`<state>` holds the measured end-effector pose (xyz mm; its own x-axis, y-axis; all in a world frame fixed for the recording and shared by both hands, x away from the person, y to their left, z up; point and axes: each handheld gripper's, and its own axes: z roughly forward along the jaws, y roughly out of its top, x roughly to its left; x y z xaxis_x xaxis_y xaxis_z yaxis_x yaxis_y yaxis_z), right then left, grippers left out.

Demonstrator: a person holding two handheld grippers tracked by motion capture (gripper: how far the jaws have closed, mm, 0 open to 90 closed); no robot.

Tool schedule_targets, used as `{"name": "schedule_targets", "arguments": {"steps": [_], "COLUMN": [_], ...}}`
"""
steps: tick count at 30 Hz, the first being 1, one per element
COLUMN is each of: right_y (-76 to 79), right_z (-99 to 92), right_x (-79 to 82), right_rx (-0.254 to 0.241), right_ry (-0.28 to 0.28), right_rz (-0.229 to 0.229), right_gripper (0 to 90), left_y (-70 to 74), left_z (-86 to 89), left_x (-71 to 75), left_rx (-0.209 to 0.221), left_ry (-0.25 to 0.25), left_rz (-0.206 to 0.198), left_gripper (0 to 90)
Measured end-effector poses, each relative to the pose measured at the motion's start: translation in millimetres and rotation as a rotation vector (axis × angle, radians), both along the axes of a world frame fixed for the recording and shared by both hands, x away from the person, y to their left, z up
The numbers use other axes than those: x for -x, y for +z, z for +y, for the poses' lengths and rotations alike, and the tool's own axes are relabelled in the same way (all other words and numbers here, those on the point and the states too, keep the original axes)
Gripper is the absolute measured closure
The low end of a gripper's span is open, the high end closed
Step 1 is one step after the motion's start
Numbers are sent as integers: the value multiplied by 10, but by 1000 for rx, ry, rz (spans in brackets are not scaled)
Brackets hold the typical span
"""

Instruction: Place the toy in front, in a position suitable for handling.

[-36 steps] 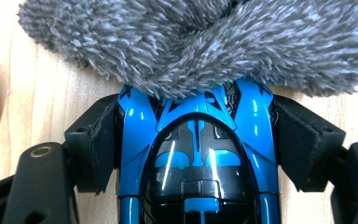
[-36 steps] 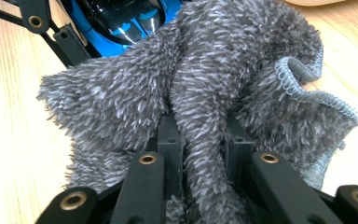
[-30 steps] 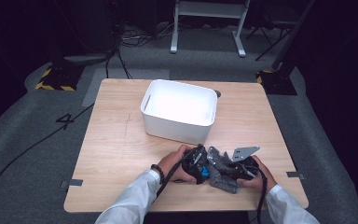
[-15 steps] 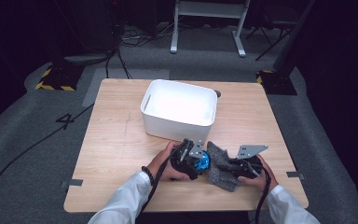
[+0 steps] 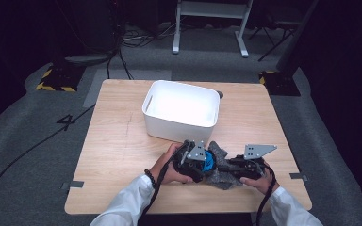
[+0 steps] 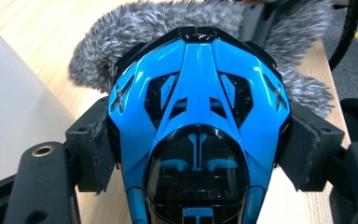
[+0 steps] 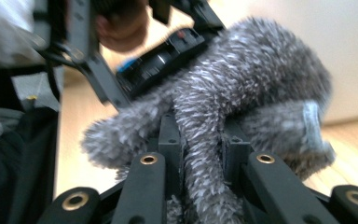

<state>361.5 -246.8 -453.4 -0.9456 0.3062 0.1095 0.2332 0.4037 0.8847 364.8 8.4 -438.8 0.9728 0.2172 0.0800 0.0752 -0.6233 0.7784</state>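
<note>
Left gripper [image 5: 202, 162] is clamped on a glossy blue-and-black hard-plastic toy car [image 5: 209, 161], and the right gripper [image 5: 227, 165] is pinched tight on a fuzzy grey microfibre cloth [image 5: 222, 170]. From the high view, both sit at the near edge of the pale wooden table [image 5: 118, 141], just in front of the white rectangular plastic bin [image 5: 181, 109], with car and cloth pressed together between the two hands.

Over to the left gripper view: the car [image 6: 198, 121] sits nose-up between the padded jaws, gripped across its flanks, the grey cloth [image 6: 135, 28] bunched up behind it. That shell looks stiff and slick, so the wide flanks are the sensible place to hold; a grip on the tapered nose would likely slide off.

Now the right gripper view, a bit blurred: a fold of the cloth [image 7: 205, 154] runs straight down between the closed jaws, the rest flopping against the car [image 7: 161, 58] held by the other gripper. Soft, light, limp stuff; it should give rather than resist. Whether it is wiping the car or merely resting on it is hard to say here.
</note>
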Motion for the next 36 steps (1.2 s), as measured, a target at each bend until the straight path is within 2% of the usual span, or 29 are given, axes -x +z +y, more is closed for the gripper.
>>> {"name": "schedule_targets", "arguments": {"steps": [2,3,4,6,11,15,16,23,25,27,28,30,32,33,35,36], "right_y": [50,50,104,160,238,288,306,241,177,157,116,91,-9,-9,-97,-97], "right_z": [10,10,22,51,136,208,247,299,310,319,337,346,372,372,394,394], "right_x": [22,22,37,42,54,74,87,97,89,89,88,84,65,65,45,45], "right_rx": [-16,-16,-27,-40,-27,-26,-17,1,29,39,66,82,142,142,189,189], "right_ry": [13,13,25,38,52,69,74,72,75,76,74,72,65,65,58,58], "right_rz": [-23,-23,-44,-62,-97,-119,-133,-111,-97,-95,-85,-76,-59,-59,-49,-49], "right_gripper": [760,760,761,762,763,763,763,765,765,765,765,765,765,765,764,764], "left_y": [36,36,62,73,99,122,121,142,181,195,208,213,224,229,239,239], "left_z": [26,26,51,67,170,249,285,303,301,300,298,300,302,301,290,290], "left_x": [-3,-3,-9,-10,-30,-23,-20,30,47,54,64,66,68,73,86,86], "left_rx": [31,31,50,56,83,93,119,143,159,156,165,169,180,183,189,189], "left_ry": [-2,-2,-8,-7,-8,-23,-19,-16,-27,-28,-26,-25,-30,-29,-39,-39], "left_rz": [9,9,20,22,46,42,41,9,-5,-15,-16,-21,-20,-20,-26,-26], "left_gripper": [245,247,248,248,250,252,253,255,255,255,255,255,255,255,256,255]}}
